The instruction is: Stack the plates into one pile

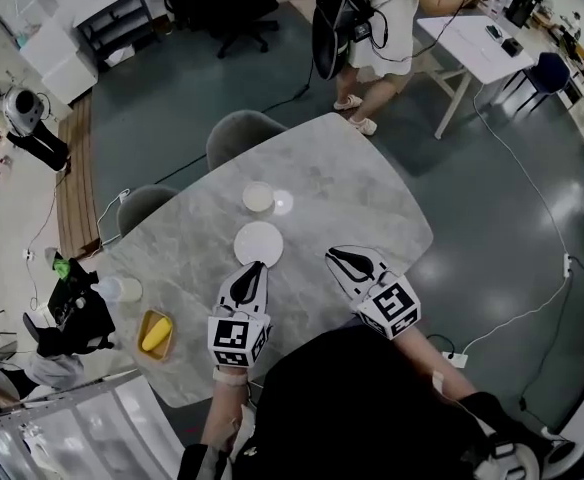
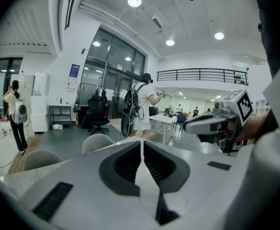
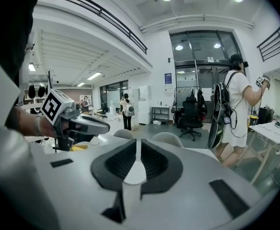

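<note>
A large white plate (image 1: pixel 259 243) lies on the marble table (image 1: pixel 362 193). Just beyond it sits a smaller white plate (image 1: pixel 258 197), with a small clear dish (image 1: pixel 283 203) touching its right side. My left gripper (image 1: pixel 255 266) hovers at the large plate's near edge with its jaws together and nothing between them (image 2: pixel 142 143). To the right of that plate is my right gripper (image 1: pixel 334 255), over bare table. Its jaws (image 3: pixel 137 142) stand a thin slit apart, holding nothing. Each gripper shows in the other's view: the right gripper (image 2: pixel 190 125) and the left gripper (image 3: pixel 101 126).
A yellow item in a small tray (image 1: pixel 155 334) and a pale cup (image 1: pixel 122 289) sit at the table's left end. Two grey chairs (image 1: pixel 240 133) stand at the far side. A person (image 1: pixel 377 28) stands beyond the table, beside a white desk (image 1: pixel 477 43).
</note>
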### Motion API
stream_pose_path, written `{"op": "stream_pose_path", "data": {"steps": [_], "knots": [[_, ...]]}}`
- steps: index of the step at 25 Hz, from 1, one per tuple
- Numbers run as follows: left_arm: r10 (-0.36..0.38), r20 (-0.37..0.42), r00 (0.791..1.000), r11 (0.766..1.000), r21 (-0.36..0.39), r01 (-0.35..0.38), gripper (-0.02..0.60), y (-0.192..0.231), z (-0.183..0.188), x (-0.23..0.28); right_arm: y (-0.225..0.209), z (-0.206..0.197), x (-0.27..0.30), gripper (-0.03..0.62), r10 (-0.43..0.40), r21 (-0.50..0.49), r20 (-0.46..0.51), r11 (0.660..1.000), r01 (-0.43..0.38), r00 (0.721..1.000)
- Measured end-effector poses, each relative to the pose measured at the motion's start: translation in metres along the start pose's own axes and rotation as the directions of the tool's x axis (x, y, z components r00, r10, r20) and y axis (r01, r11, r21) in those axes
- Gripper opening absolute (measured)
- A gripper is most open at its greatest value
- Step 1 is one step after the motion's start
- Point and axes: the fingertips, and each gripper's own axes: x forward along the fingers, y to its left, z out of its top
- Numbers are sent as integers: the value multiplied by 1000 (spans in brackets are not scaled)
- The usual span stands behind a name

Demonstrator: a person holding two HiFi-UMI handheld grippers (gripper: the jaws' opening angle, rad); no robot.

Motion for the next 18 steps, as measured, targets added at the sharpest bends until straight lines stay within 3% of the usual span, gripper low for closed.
{"op": "stream_pose_path", "data": {"steps": [18], "knots": [[27, -12, 1000, 999, -27, -28, 12, 1, -8, -9, 7, -6, -2, 38, -6, 23, 7, 1000, 5, 1000]]}}
